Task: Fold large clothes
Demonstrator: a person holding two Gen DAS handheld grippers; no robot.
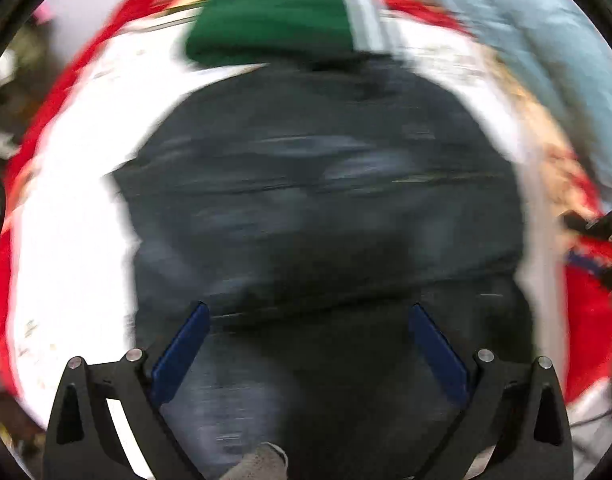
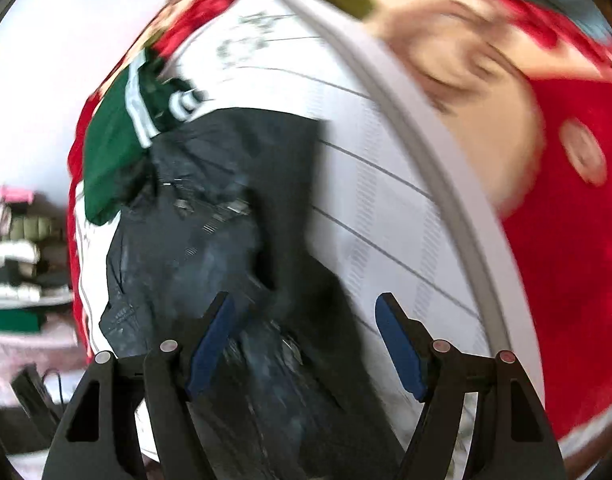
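A dark, crumpled garment (image 1: pixel 318 208) lies spread on a white sheet with thin lines (image 1: pixel 70 240). My left gripper (image 1: pixel 309 308) hangs over its near part, pointing steeply down, jaws wide open and nothing between the blue pads (image 1: pixel 182 352). In the right wrist view the same dark garment (image 2: pixel 210 240) runs from the middle down under my right gripper (image 2: pixel 304 300). That gripper is open too, and its pads (image 2: pixel 398 344) stand clear of the cloth. Both views are blurred.
A green garment with white stripes (image 1: pixel 266 16) (image 2: pixel 114 148) lies at the dark garment's far end. A red patterned blanket (image 2: pixel 566 260) surrounds the white sheet (image 2: pixel 386 220). Stacked folded clothes (image 2: pixel 22 256) sit at the left. Light blue cloth (image 1: pixel 546 52) is at the upper right.
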